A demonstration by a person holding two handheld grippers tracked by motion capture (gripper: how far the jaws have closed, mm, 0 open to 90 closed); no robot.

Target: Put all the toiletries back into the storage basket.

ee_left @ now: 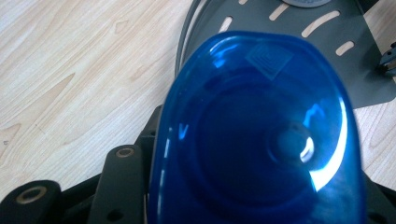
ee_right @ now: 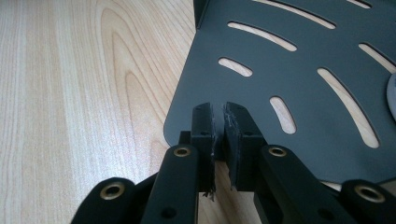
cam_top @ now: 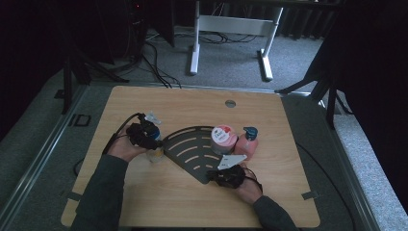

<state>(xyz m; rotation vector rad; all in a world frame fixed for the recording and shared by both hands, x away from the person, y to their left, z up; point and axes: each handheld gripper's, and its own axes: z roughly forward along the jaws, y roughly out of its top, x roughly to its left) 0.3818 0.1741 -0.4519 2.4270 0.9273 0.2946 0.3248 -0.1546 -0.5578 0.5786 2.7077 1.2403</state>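
- The left gripper [cam_top: 146, 135] is grasping a blue-capped bottle [cam_top: 155, 142] at the 9 o'clock edge of the black slotted corner tray [cam_top: 190, 150]; the bottle is standing upright on the wooden table [cam_top: 144, 202], touching or just beside the tray's curved rim
- In the left gripper view the glossy blue cap [ee_left: 261, 135] is sitting close between the jaws, so the hold is falling high on the bottle, at or near the cap
- That cap is looking smooth and probably slippery; the bottle below is likely light plastic, so a moderate squeeze on the neck is seeming safer than one on the cap dome
- The right gripper [ee_right: 219, 140] is clenching its jaws almost fully together on the tray's pointed corner at 6 o'clock, pinching the thin sheet edge
- The tray is reading as stiff sheet material, flat and rigid; held by one corner alone it is likely swinging or tipping, so the pinch is serving best as a steadying hold
- A pink-lidded tub [cam_top: 223, 138] and a pink pump bottle [cam_top: 247, 142] are standing at the tray's 3 o'clock side, the tub on it, the pump bottle at its edge
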